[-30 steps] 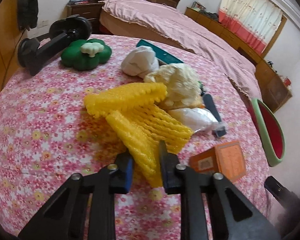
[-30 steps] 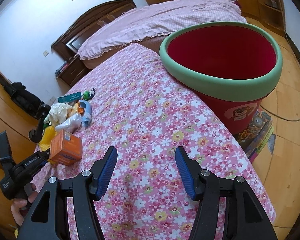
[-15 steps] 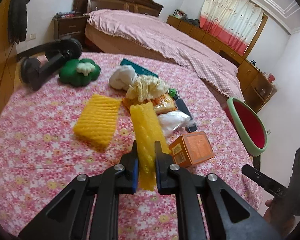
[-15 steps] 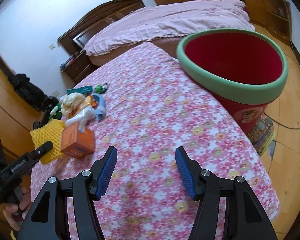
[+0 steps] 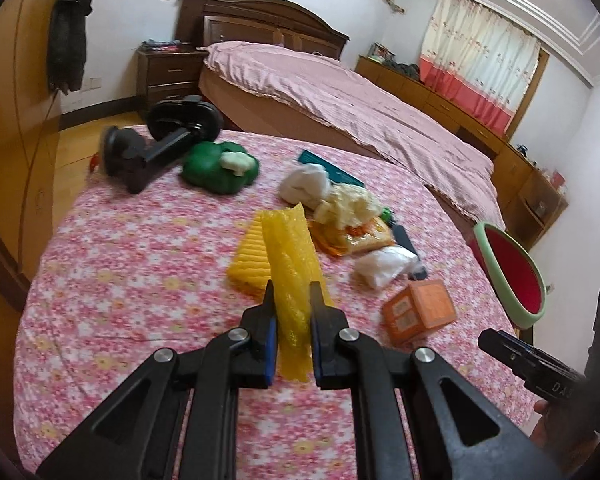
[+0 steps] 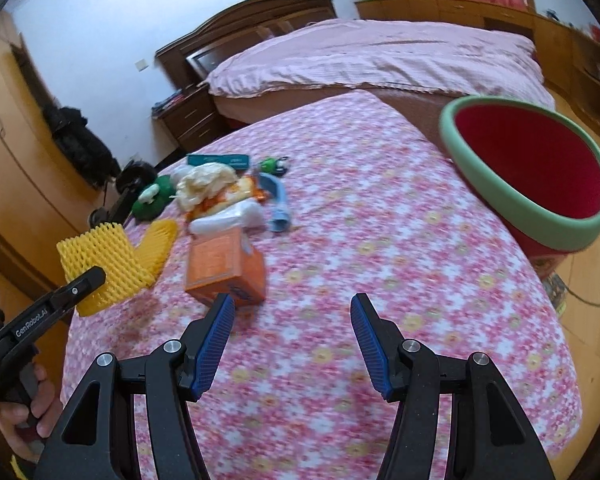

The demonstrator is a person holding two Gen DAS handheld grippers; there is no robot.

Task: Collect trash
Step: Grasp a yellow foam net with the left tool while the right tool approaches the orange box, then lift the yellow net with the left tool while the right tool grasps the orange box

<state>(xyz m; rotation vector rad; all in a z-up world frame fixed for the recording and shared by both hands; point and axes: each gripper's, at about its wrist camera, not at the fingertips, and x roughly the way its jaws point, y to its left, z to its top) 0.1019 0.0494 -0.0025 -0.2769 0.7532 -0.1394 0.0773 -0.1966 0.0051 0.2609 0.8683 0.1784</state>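
Looking along your left gripper (image 5: 292, 300), you have its jaws pinched tight on a yellow foam net sleeve (image 5: 290, 276), which stands up between the blue pads, lifted clear of the floral worktop (image 5: 140, 264). Behind it a second yellow foam net (image 5: 250, 260) lies flat on the cloth, and beyond that sits the trash pile: a white wad (image 5: 306, 184), a crumpled cream bag (image 5: 350, 204), an orange snack packet (image 5: 356, 238) and a white plastic bag (image 5: 384, 266). An orange box (image 5: 420, 312) rests nearer you on the right, and the red bin with a green rim (image 5: 508, 268) shows past the worktop's right edge. A green toy (image 5: 218, 166) and a black stand (image 5: 160, 144) sit at the far left. From your right gripper (image 6: 292, 322), the jaws stand about half open with nothing between them, hovering over bare cloth just in front of the orange box. The held sleeve is at the left, and the bin stands at the right, beside the worktop.
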